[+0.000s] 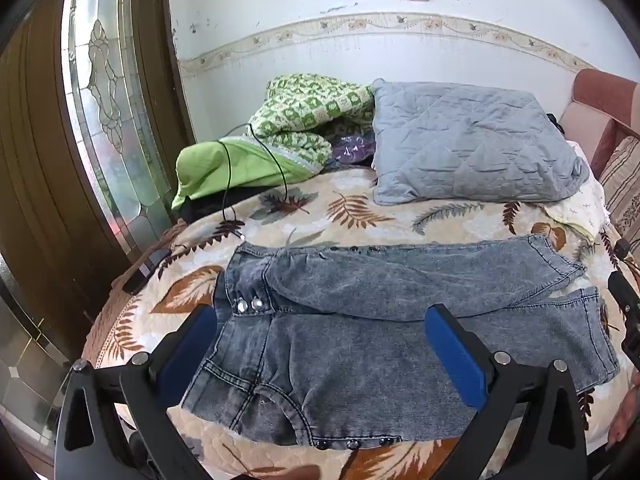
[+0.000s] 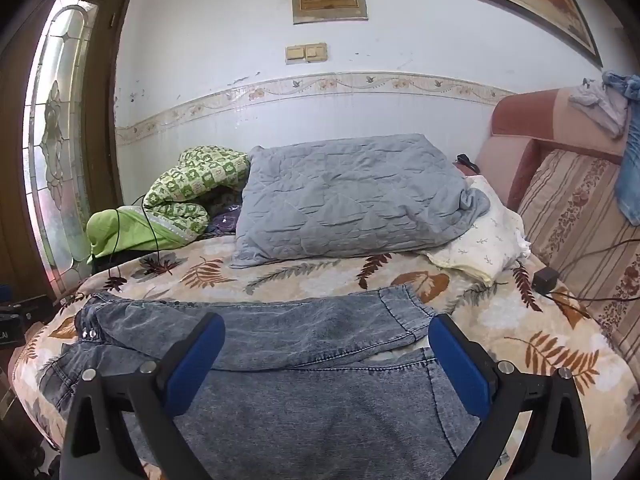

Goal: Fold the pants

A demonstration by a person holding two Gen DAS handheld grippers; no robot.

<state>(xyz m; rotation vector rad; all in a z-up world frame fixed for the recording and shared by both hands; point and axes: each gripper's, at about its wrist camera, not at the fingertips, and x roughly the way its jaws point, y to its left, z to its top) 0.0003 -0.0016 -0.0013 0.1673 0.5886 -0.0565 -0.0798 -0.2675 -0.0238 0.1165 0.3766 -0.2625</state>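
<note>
**Both jaws wide, nothing held**

Right now I see the grey washed-denim pants (image 1: 380, 320) lying flat on the leaf-print bed (image 1: 352, 208), waistband to the left, one leg folded over the other. My left hand-held gripper (image 1: 320, 336) hovers released above the waist; my right hand-held gripper (image 2: 326, 344) hangs spread over the legs, gripping nothing. A grey pillow (image 2: 352, 196) lies beyond.

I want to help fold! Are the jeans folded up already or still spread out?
Mostly spread out. The jeans lie flat across the bedspread, both legs stretched sideways, the far leg overlapping the near one.
</note>
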